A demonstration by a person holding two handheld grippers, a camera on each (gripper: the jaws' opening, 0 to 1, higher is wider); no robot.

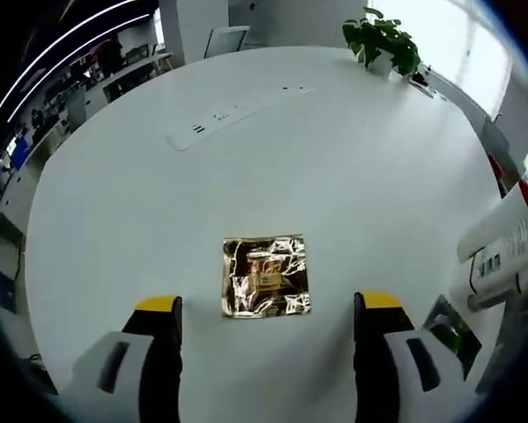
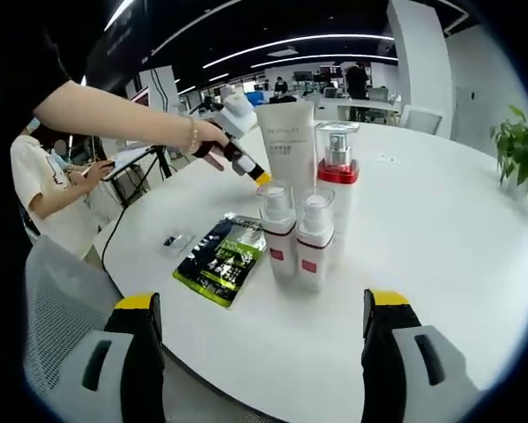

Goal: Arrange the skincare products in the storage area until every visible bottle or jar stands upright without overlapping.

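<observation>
**Skincare items on the round white table, both claws empty**

Left gripper view: a crinkled gold foil sachet lies flat on the white table, ahead of and between the jaws of the left gripper, not touching them. White tubes lie at the right edge. A power strip and a potted plant sit at the far side. The jaws are spread wide and hold nothing.

Right gripper view: two small pump bottles stand upright side by side, with a taller red-collared bottle and a white tube behind them, all ahead of the right gripper. A green sachet lies flat to their left. A person's hand holds the other gripper near the tube. Open-plan office behind. The jaws are spread wide, empty.
</observation>
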